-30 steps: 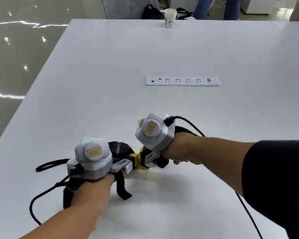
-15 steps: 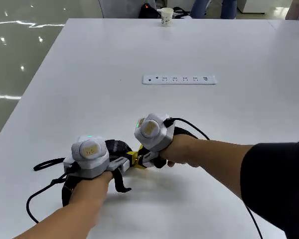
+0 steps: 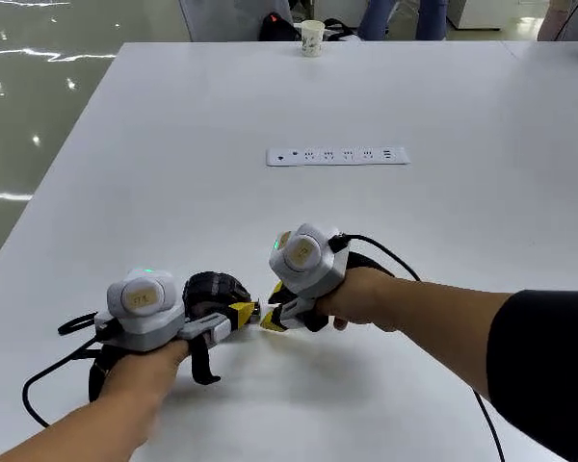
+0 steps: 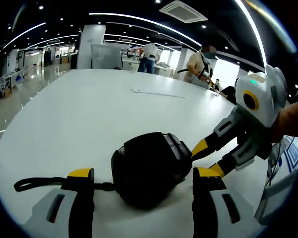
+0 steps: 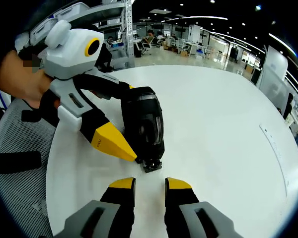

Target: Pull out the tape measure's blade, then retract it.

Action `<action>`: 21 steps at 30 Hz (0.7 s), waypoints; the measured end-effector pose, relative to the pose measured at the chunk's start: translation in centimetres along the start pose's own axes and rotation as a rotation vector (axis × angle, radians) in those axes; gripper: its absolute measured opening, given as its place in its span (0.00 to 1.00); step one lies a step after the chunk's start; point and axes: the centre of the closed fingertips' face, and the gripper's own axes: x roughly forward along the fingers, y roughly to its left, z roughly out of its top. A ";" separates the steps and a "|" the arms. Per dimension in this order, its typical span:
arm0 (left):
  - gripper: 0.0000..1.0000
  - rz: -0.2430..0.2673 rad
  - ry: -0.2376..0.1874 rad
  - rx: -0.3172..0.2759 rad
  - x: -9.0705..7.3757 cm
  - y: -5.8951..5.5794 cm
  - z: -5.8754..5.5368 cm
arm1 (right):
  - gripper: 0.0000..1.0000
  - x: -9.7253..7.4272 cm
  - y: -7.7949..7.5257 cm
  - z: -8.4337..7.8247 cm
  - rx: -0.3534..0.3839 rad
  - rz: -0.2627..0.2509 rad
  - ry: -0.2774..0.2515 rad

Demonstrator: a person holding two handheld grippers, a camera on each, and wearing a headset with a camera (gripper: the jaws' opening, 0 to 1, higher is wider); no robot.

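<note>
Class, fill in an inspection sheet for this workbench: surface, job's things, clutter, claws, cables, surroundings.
Surface: white table.
Job's things: black tape measure lying on the table; its hook sits at the case mouth, blade not pulled out.
Clutter: power strip mid-table; paper cup at the far edge.
Claws: left claw open, straddling the tape measure; right claw open, tips just short of the hook.
Cables: right lead and left lead, both black.
Surroundings: glossy floor; people beyond.

Black tape measure (image 3: pixel 215 291); white table (image 3: pixel 222 115), white power strip (image 3: pixel 337 155).
</note>
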 end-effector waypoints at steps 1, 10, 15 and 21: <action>0.80 -0.015 0.006 0.002 -0.1 -0.1 -0.1 | 0.21 -0.2 0.0 -0.2 0.000 -0.005 -0.001; 0.99 -0.203 0.084 0.147 -2.4 -2.1 -1.6 | 0.26 -2.8 -0.1 -2.0 0.051 -0.045 -0.047; 0.99 -0.253 0.107 0.166 -3.5 -2.6 -1.6 | 0.27 -4.2 -0.1 -2.9 0.087 -0.064 -0.073; 0.99 -0.274 0.105 0.164 -4.0 -1.7 -1.2 | 0.31 -5.9 -0.4 -3.7 0.143 -0.084 -0.113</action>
